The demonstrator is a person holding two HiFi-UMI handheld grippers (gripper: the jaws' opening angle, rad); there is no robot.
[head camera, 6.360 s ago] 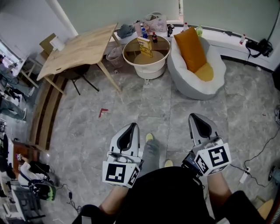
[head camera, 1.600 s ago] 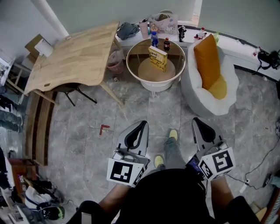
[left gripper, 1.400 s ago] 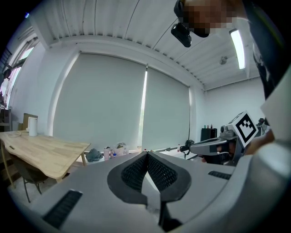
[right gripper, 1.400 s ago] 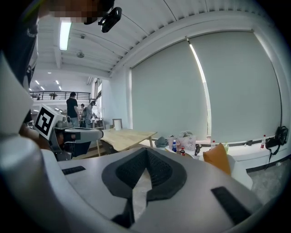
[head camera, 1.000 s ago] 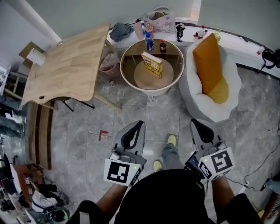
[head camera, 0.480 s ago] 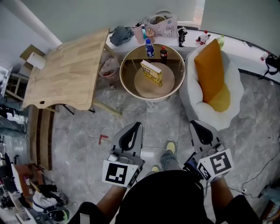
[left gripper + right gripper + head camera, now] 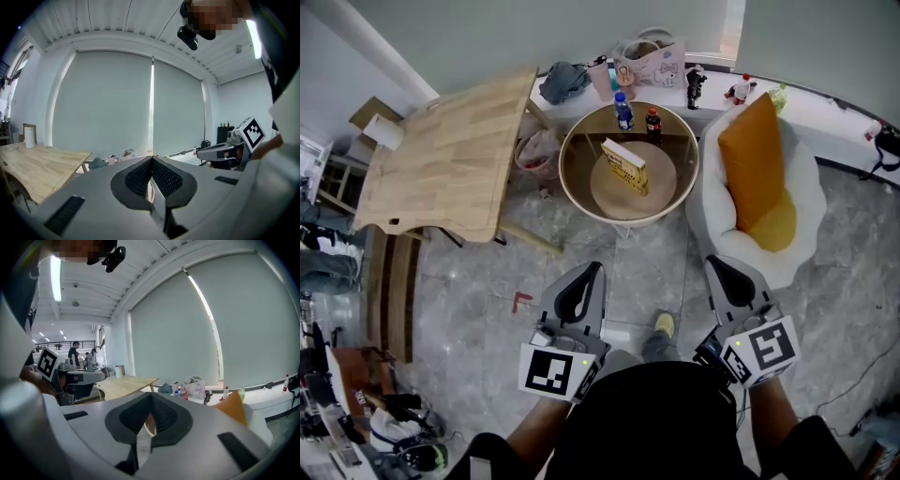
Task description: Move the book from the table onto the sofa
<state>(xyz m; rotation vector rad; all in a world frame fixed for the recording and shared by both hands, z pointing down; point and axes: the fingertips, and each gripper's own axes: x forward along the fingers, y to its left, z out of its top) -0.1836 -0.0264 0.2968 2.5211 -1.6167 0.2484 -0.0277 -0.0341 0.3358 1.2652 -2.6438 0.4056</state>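
- Book (image 7: pixel 624 167) stands on edge, leaning, near the middle of the round counter (image 7: pixel 581 202), at 12 o'clock from the person. The sofa (image 7: pixel 722 225) sits just beside the counter, at its 3 o'clock.
- Left tongs (image 7: pixel 589 271) and right tongs (image 7: pixel 718 266) are both closed and empty. They are held low at 6 o'clock, well apart from the book, and each one's own view shows the pads meeting with nothing between.
- Shoving: tongs that arrive closed would push the book instead of gripping it. A leaning book would probably topple flat, which looks harder to pick up.
- Bottles (image 7: pixel 623 110): two stand near the book, at its 12 o'clock. A reach that overshoots, or a wide swing, could knock them over.
- Slipping: a pinch on the cover alone could let the pages fan open. The book might then drop to the floor between counter and sofa.
- Catching: the counter seems to have a lip, so dragging the book toward 3 o'clock could snag it there; lifting it clear looks safer.
- Sliding: the cushion (image 7: pixel 757 164) leans tilted in the sofa, and a book set against that slope may slide off.
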